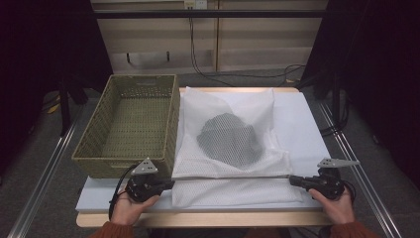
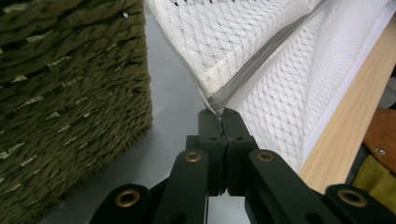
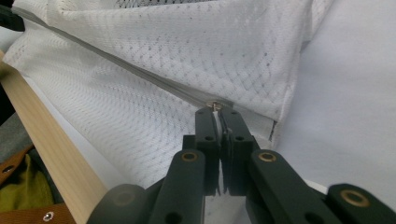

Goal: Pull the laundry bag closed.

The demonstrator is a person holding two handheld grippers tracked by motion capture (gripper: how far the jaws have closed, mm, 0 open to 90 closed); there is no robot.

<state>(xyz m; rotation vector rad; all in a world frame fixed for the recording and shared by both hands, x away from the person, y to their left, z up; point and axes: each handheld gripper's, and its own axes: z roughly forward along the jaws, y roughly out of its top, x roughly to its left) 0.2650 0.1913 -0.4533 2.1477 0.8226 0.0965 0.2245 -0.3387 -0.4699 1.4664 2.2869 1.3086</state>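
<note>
- White mesh laundry bag (image 1: pixel 233 148) is lying flat on the tabletop (image 1: pixel 302 124), with something dark and bunched up (image 1: pixel 229 139) showing through the mesh around the middle.
- Left hand-held gripper (image 1: pixel 171 184) is clamped on the bag's near left corner; in the left gripper view the jaws are pinched tight on the zipper end (image 2: pixel 219 105).
- Right hand-held gripper (image 1: pixel 292 181) is clenched on the near right corner, gripping the small metal zipper pull (image 3: pixel 215 106).
- Woven green basket (image 1: pixel 130 124) sits just left of the bag, touching its edge.
</note>
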